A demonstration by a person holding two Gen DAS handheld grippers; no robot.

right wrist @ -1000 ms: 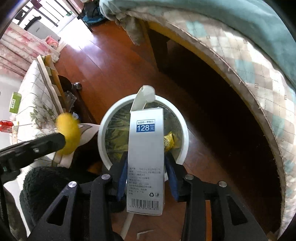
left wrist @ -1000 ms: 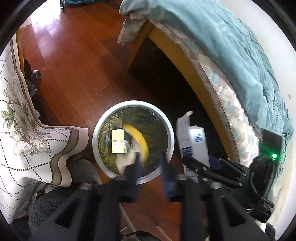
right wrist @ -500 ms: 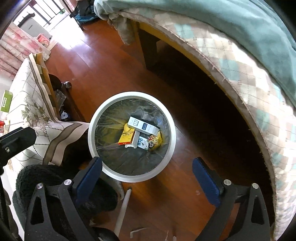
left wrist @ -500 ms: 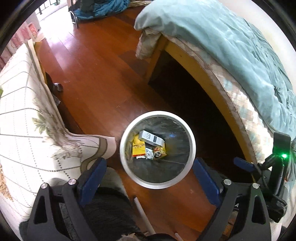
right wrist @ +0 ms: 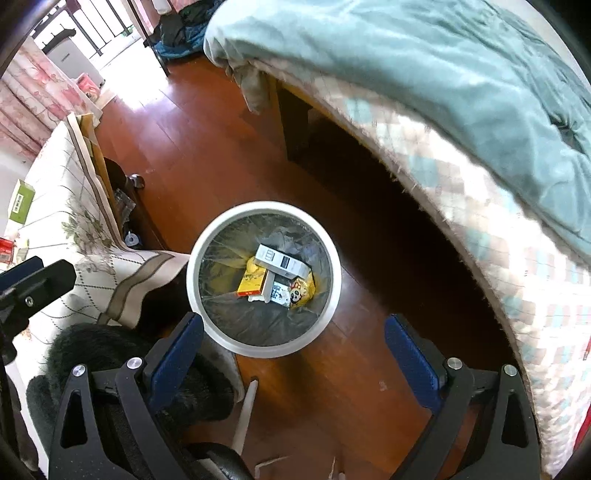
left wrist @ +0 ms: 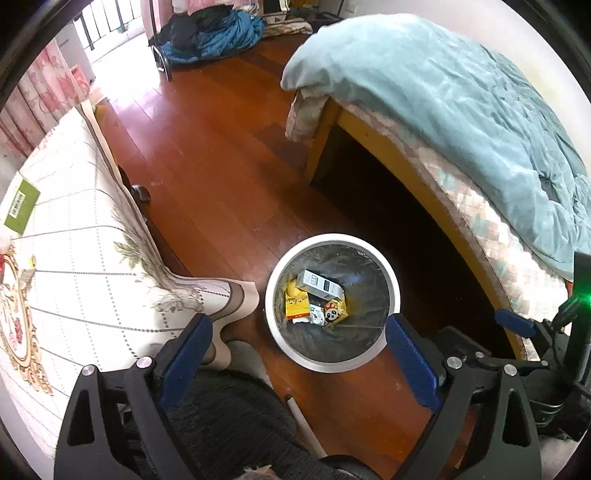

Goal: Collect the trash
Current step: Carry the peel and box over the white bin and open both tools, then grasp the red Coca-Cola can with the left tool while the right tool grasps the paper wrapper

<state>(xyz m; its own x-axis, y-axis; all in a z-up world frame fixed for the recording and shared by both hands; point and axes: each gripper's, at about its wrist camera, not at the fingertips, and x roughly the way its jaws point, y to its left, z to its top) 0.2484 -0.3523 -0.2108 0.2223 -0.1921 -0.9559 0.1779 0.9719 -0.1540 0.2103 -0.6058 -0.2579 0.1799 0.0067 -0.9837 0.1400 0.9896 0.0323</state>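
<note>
Wood floor (left wrist: 207, 155) is carrying everything: white round bin (left wrist: 393, 284) w/ dark liner is standing on it, btwn the cloth-covered table (left wrist: 74, 266) and the bed (left wrist: 424, 158). Teal quilt (left wrist: 443, 96) is lying on the bed over a checked mattress. Green box (left wrist: 20, 205) is resting on the table's floral cloth near its far edge. Blue bundle (left wrist: 218, 33) is sitting on the floor at the far end.

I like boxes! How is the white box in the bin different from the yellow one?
The white box is long and grey-white with a dark label; the yellow box is shorter and bright yellow. The white box lies on top, partly covering the yellow box. Both lie flat inside the trash bin.
</note>
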